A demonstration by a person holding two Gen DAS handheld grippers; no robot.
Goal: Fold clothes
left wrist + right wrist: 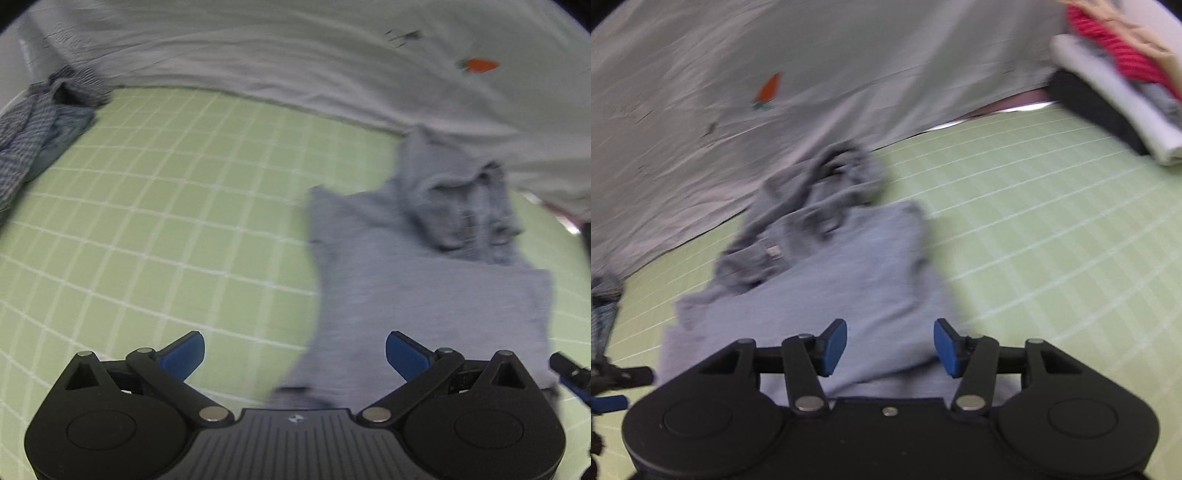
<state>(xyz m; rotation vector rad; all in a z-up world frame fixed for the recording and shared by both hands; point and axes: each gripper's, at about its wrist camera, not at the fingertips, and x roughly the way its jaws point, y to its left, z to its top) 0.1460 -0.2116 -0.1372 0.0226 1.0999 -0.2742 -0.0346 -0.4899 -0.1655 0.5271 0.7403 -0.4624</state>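
One grey garment (424, 288) lies partly folded on the green gridded mat (166, 221), just ahead of the left hand-held gripper (295, 354) toward its right, and directly ahead of the right hand-held gripper (890, 347). Both stand open, empty, the left wider. It looks soft and light; I'd take a flat edge or corner. Its bunched far end is blurred. A checked cloth (40, 125) lies far left, stacked clothes (1119, 85) far right.

**2 wrist views, 1 shared garment**

Both fisheye cameras look steeply down from close above the green grid mat (166, 206). Each frames the grey garment (424, 295), seemingly from opposite sides, though blur softens detail.
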